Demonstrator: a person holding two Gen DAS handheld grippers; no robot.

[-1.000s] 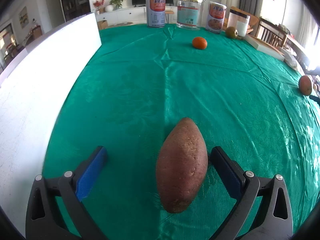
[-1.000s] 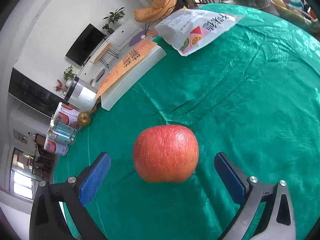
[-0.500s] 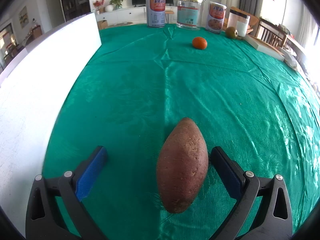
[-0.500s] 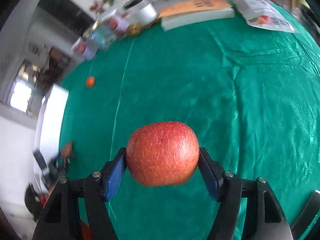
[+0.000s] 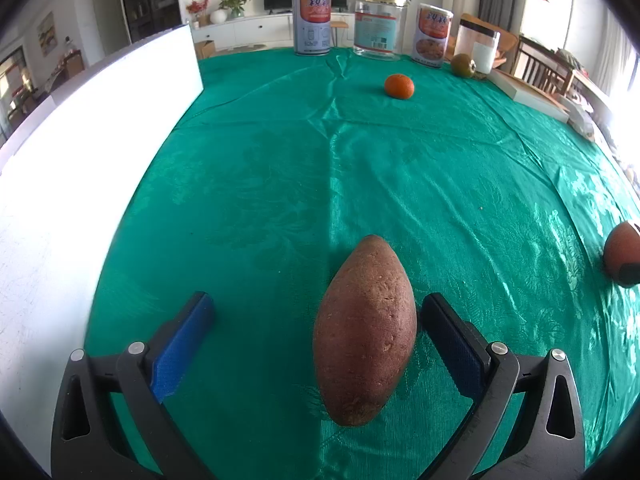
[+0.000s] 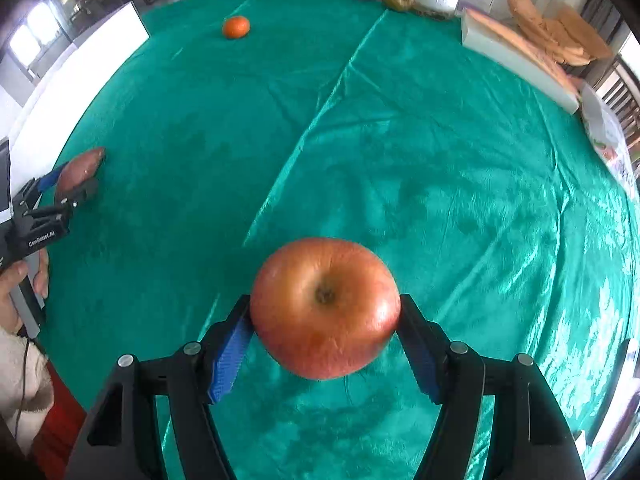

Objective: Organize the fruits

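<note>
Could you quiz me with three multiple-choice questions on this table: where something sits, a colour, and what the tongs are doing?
1. The small orange fruit lies:
A. near the far tins
B. between the left tongs
C. on the white board

2. The tablecloth is:
A. red
B. green
C. white

3. The right tongs are:
A. empty
B. gripping a tin
C. closed on the apple

Answers: 1 A, it sits just before the tins. 2 B, green satin throughout. 3 C, both pads press the apple's sides.
</note>
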